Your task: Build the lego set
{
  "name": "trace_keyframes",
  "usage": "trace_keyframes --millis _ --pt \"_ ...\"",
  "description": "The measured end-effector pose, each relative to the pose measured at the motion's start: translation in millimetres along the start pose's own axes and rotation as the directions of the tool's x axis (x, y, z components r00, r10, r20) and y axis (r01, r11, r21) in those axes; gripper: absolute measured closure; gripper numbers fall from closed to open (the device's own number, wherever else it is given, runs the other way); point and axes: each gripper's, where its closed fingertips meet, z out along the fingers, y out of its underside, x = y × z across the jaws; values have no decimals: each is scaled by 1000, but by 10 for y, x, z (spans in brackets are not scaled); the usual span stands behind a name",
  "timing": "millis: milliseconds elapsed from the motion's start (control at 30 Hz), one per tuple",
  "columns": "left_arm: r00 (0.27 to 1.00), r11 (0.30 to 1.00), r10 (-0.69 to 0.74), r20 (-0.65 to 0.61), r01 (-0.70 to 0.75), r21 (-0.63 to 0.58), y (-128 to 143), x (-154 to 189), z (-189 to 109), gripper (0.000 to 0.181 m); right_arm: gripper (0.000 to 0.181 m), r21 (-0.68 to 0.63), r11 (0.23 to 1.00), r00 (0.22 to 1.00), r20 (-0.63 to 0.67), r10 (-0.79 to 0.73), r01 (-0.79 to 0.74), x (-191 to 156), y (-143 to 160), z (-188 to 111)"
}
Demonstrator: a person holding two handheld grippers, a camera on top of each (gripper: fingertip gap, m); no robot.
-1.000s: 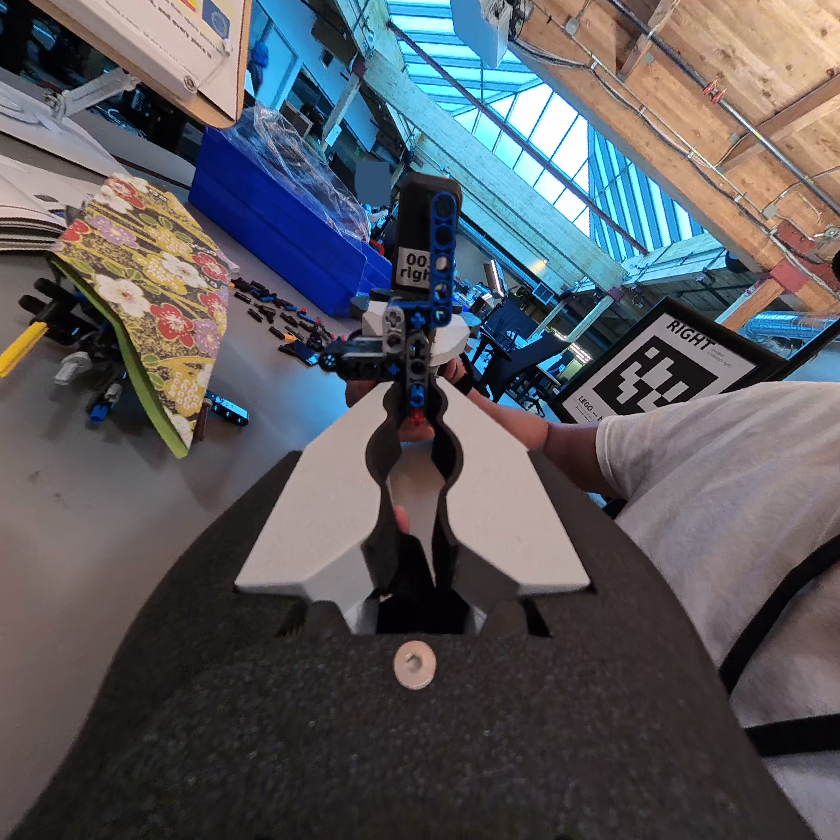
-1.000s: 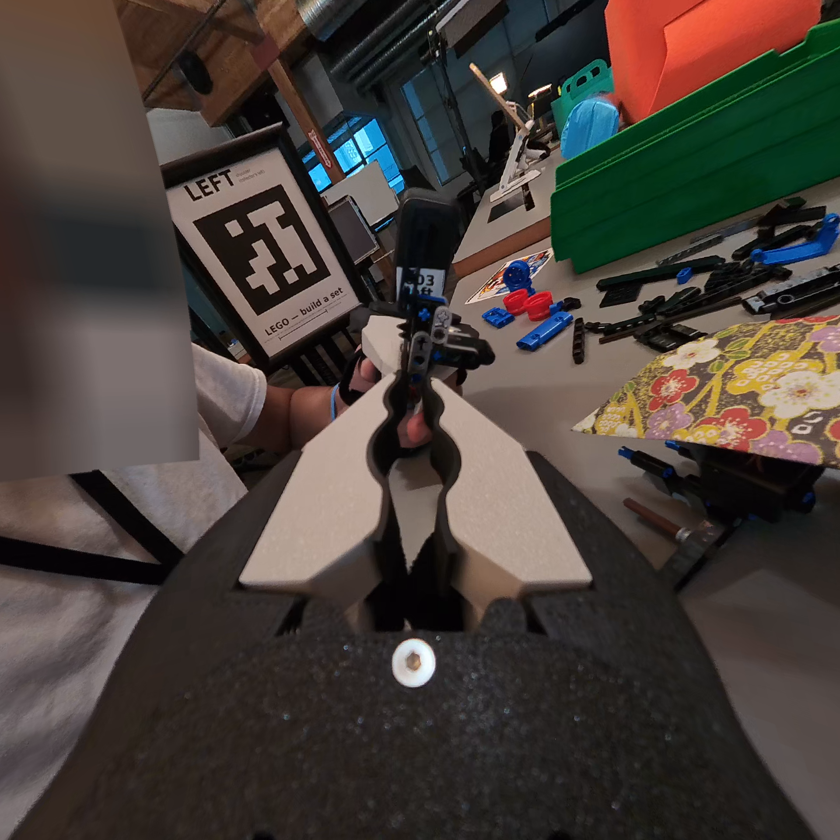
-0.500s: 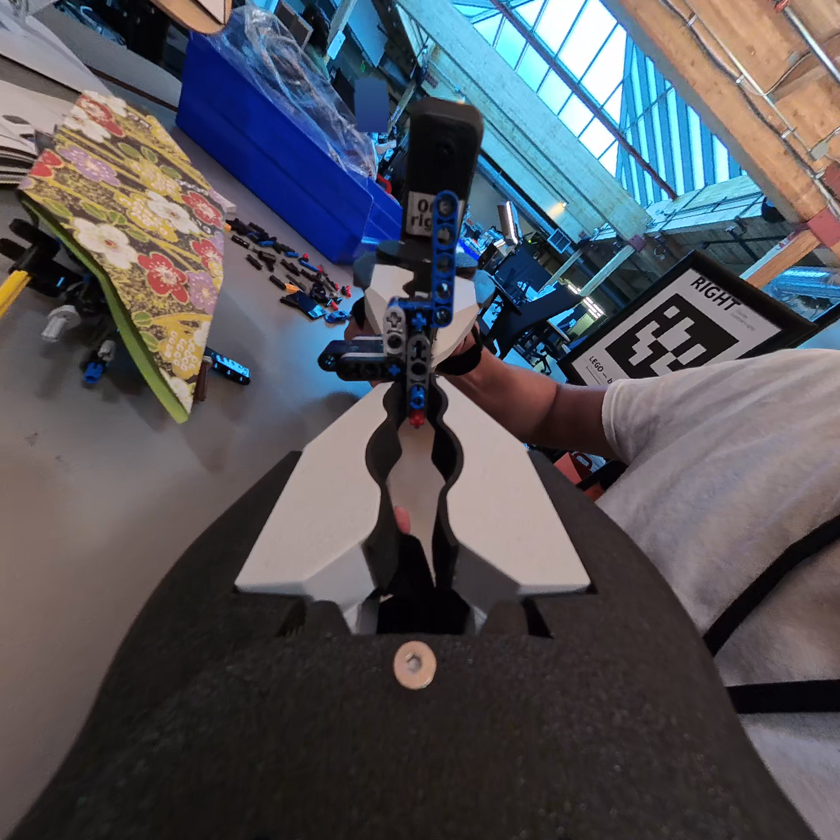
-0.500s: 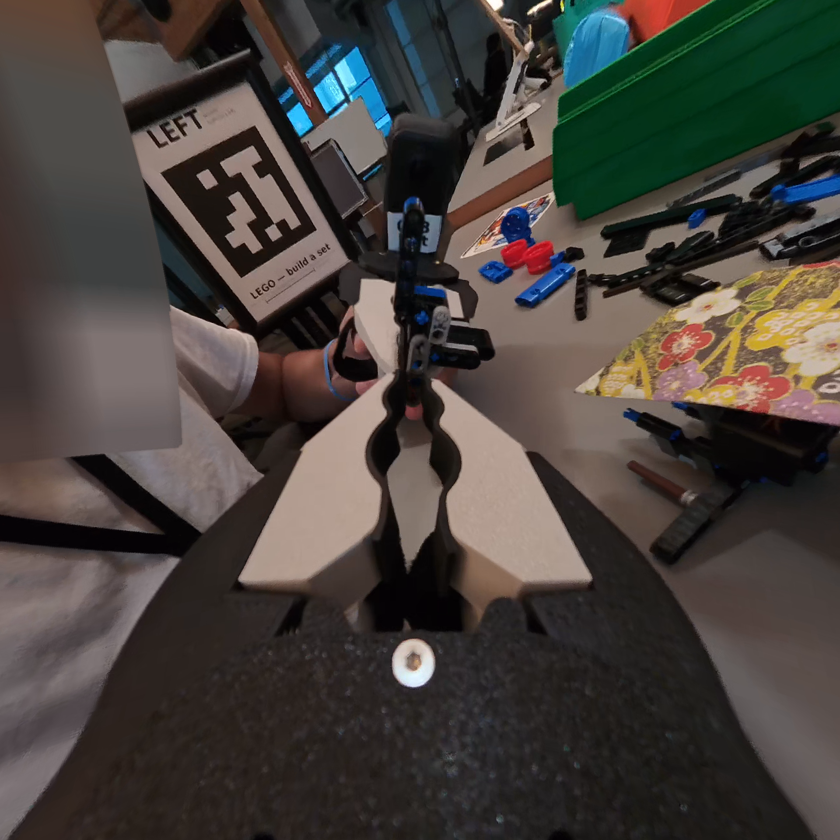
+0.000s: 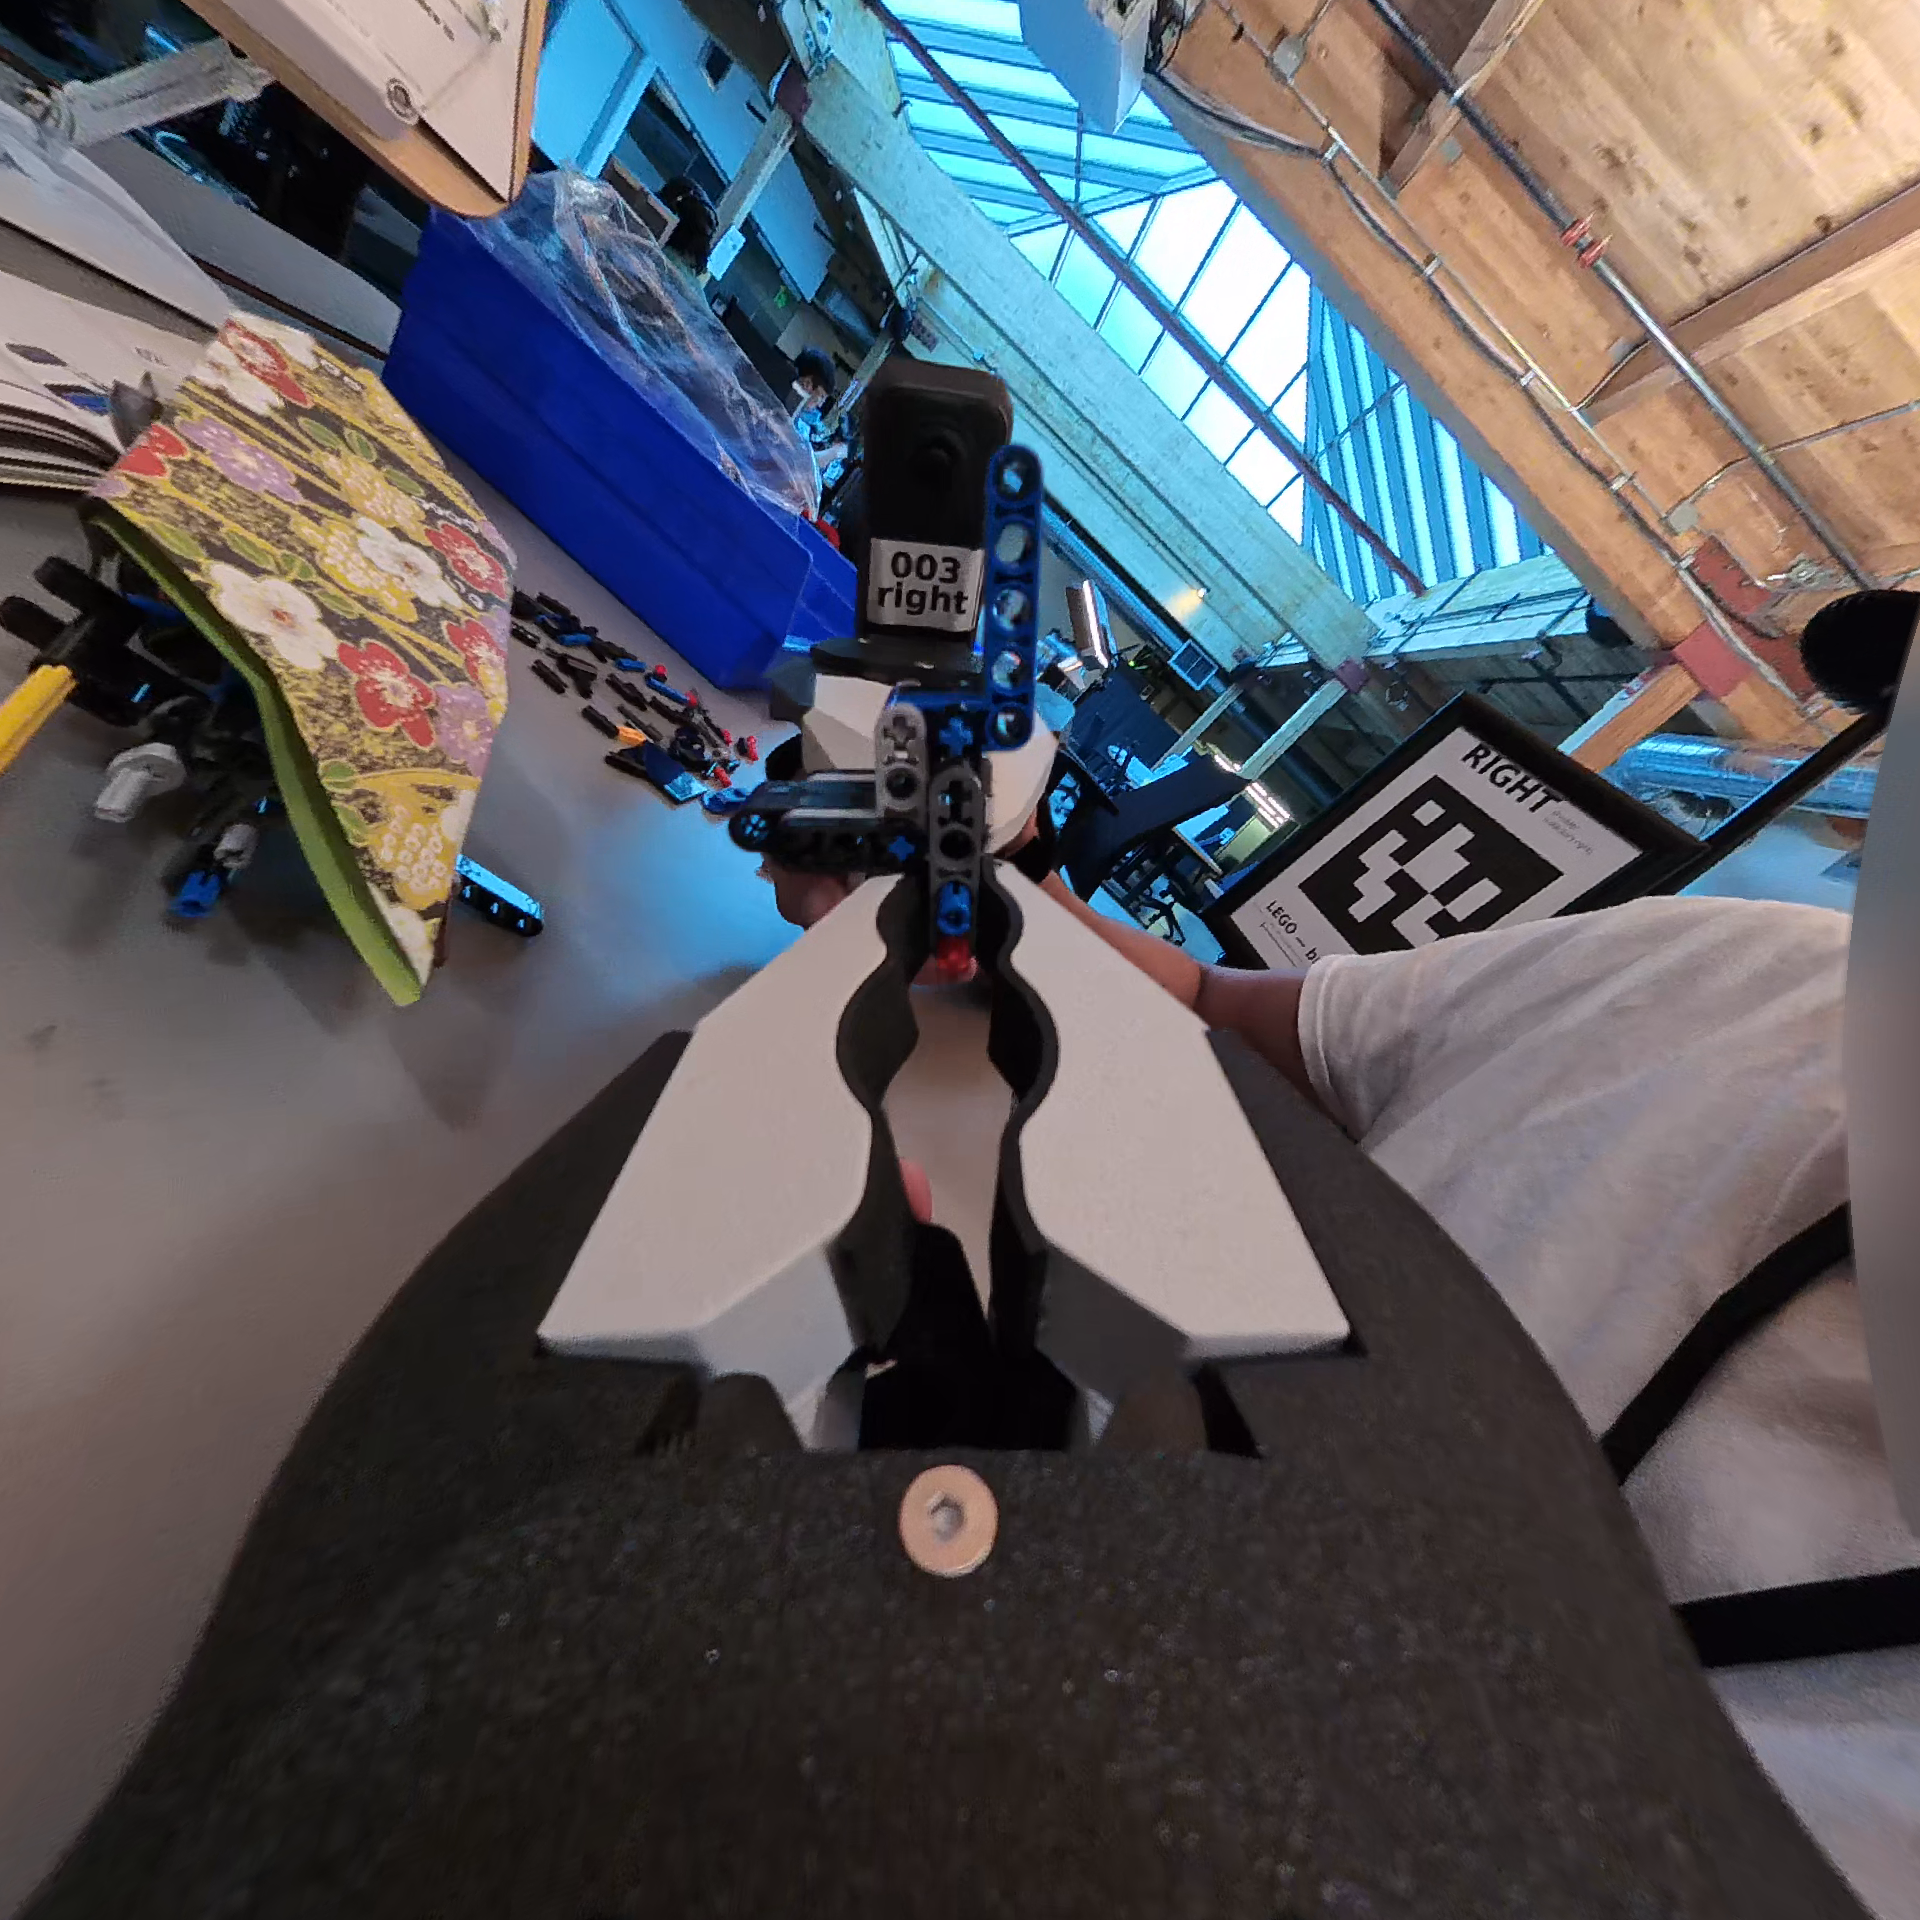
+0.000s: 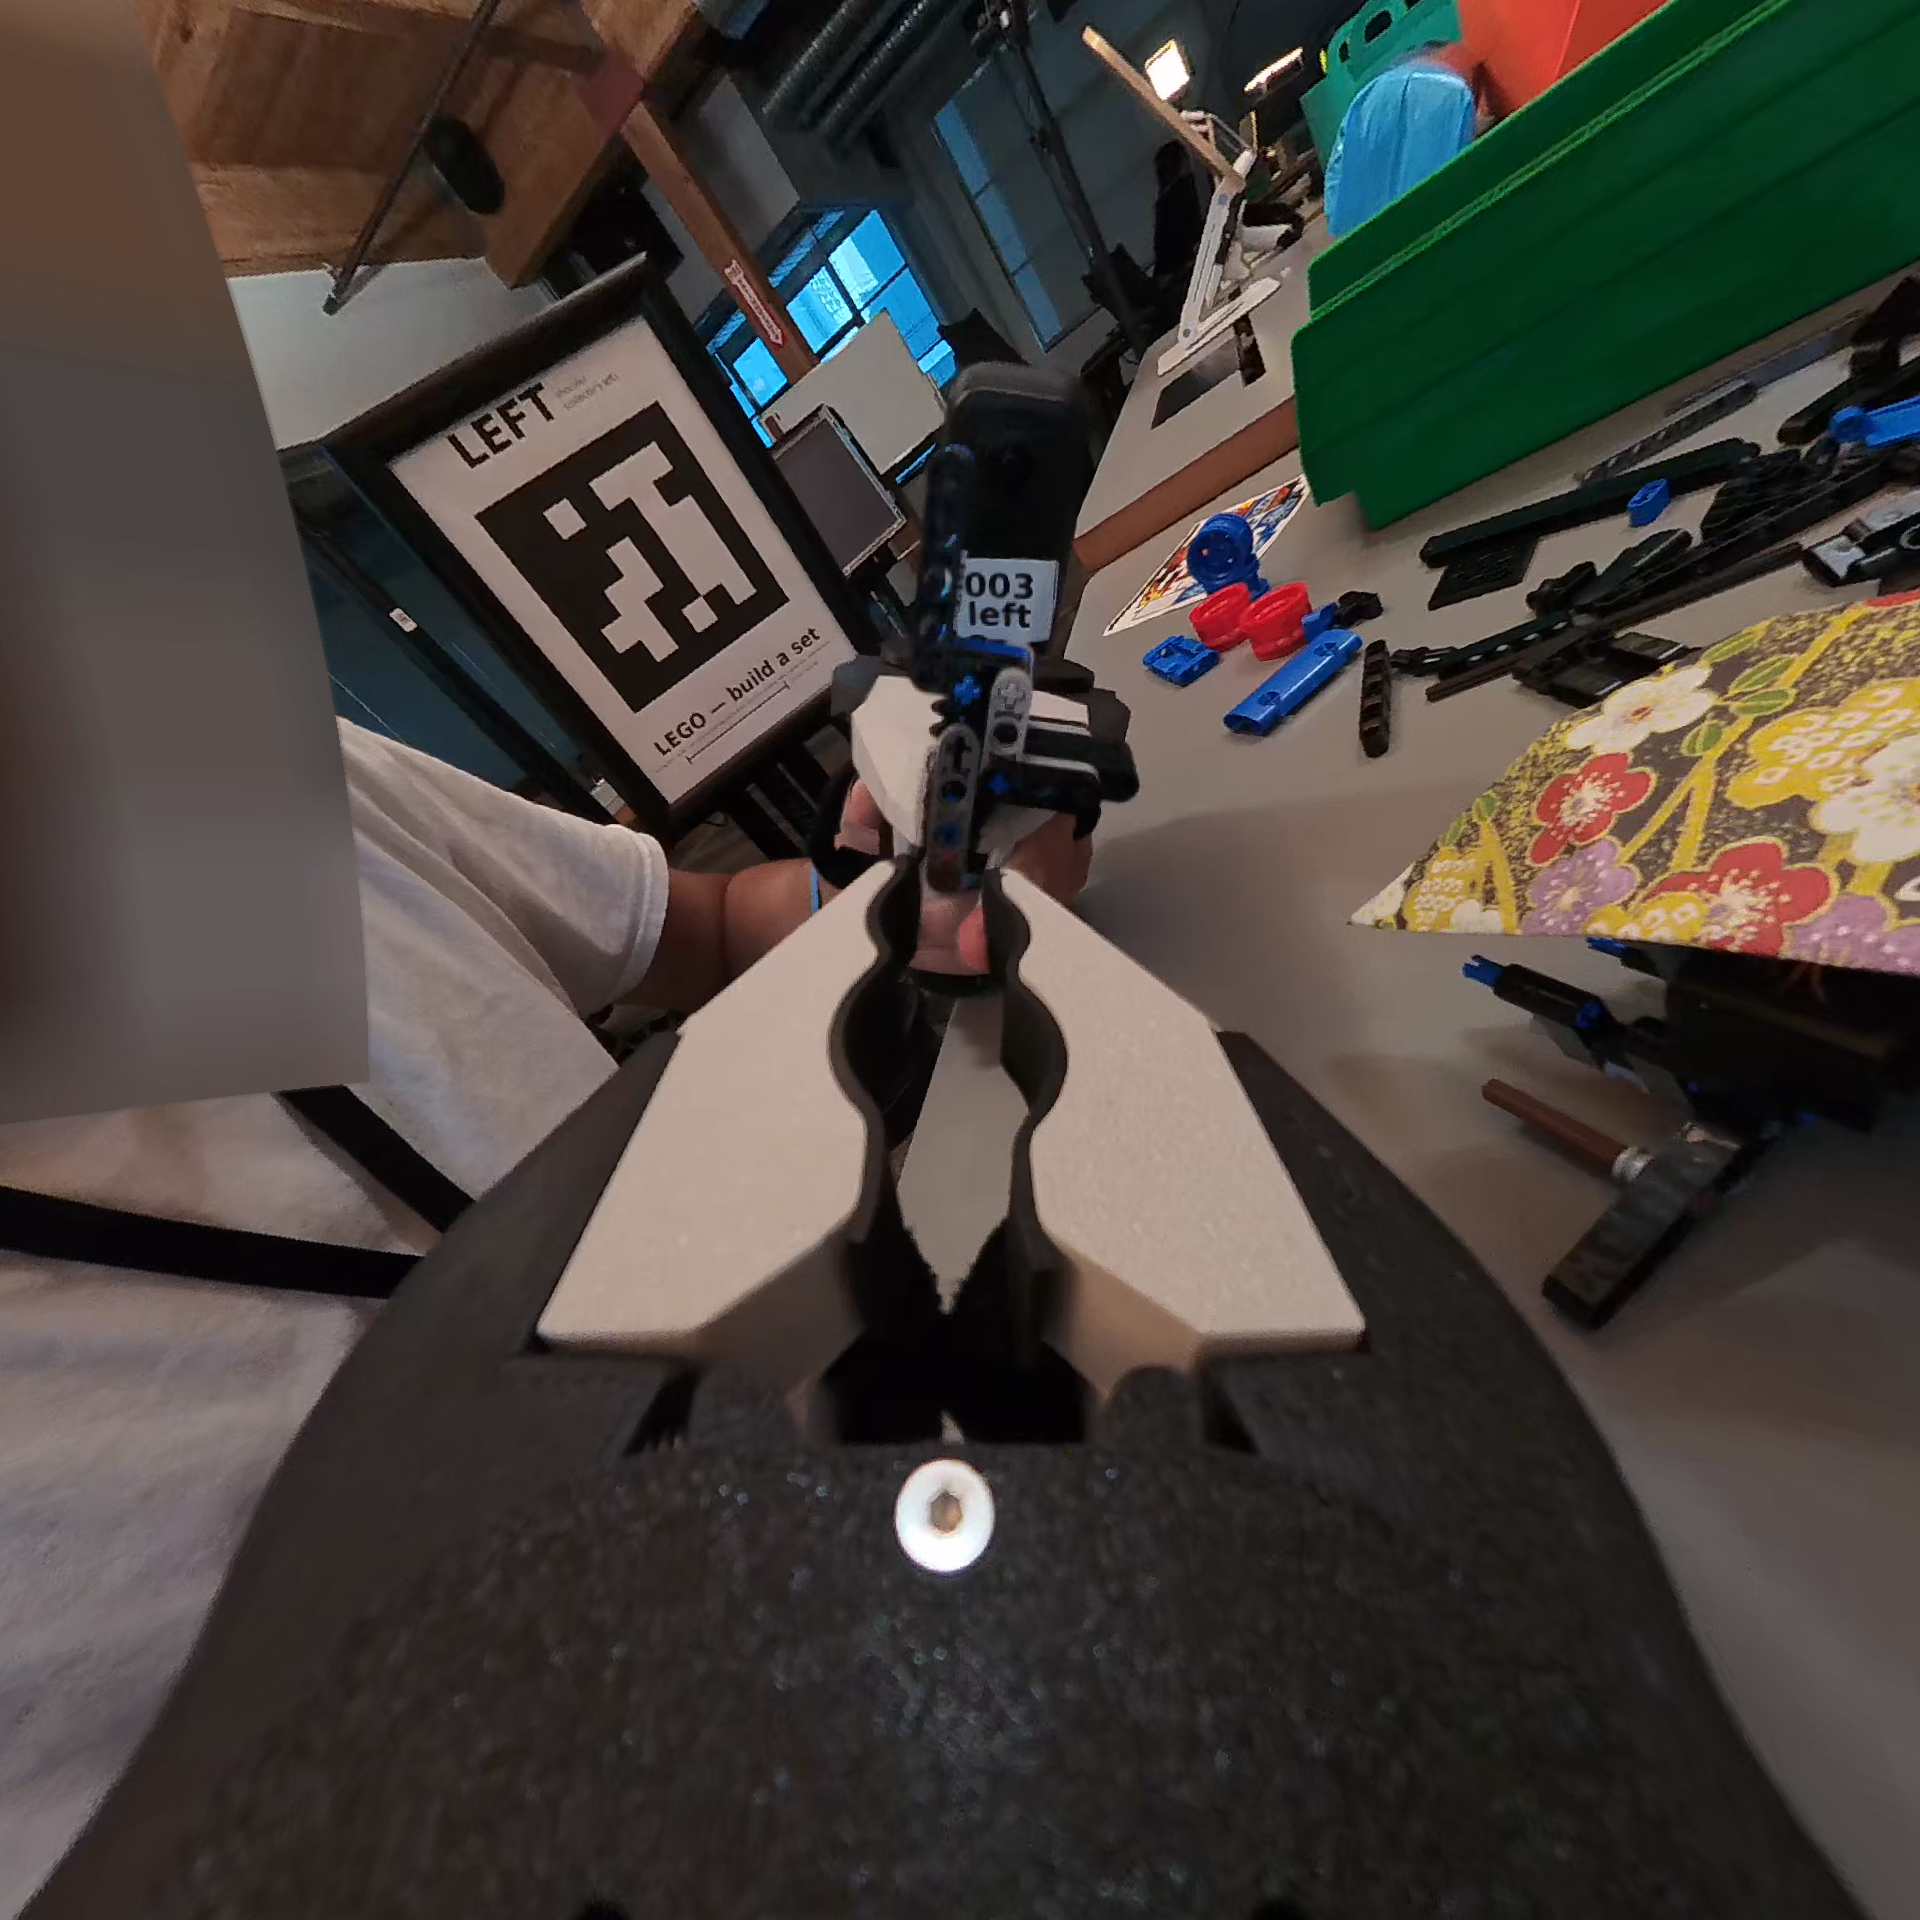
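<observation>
Left grey two-finger gripper (image 5: 951, 914) and right grey two-finger gripper (image 6: 951, 883) both clamp the small blue-grey-black lego beam assembly (image 5: 940, 769) held up between them above the grey tabletop (image 5: 208, 1091); white labels on cameras, framed marker signs behind; floral patterned sheet (image 6: 1704, 790) nearby, loose lego parts (image 6: 1621, 582) scattered beyond.

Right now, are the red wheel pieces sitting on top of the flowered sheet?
No, the red wheels rest on the bare grey table beside blue pieces, well apart from the flowered sheet.
</observation>
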Motion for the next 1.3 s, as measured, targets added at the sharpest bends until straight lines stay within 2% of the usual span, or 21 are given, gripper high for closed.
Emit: trace_keyframes --millis 167,267,533,733,900,967,1067,1100,1167,1233,1300 --pt "999 998 47 -6 -47 -36 63 46 29 176 169 -38 999 1000 19 -21 22 -54 50 42" --pt "999 998 50 -5 -50 -36 63 47 28 176 176 -57 997 998 16 -53 54 -80 78 53" --pt "991 993 118 57 -117 -21 76 38 105 176 176 -76 995 998 -19 -68 66 -58 94 -3" --pt "983 981 172 65 -165 -105 174 47 145 175 176 -144 984 994 -26 -105 100 -79 185 -46" --pt "985 977 163 49 -155 -145 212 41 123 175 176 -168 984 998 -4 -61 59 -91 235 -24" --pt "991 989 128 46 -124 -80 128 34 103 175 176 -132 990 998 -21 -61 58 -74 164 -1" --pt "992 996 89 91 -89 4 4 -52 67 176 169 -111 978 970 -153 -190 174 39 36 24" --pt "990 993 109 92 -112 30 -33 -32 51 176 159 -90 973 957 -182 -226 213 21 -22 31" --pt "975 983 160 154 -171 62 -76 -43 28 175 151 -41 965 924 -281 -261 260 12 -140 26" --pt "937 957 257 239 -281 70 -113 -35 18 175 133 -4 954 866 -419 -273 299 40 -205 23" --pt "860 911 347 375 -403 82 -179 -54 -8 175 125 46 942 826 -498 -266 331 -29 -233 86"
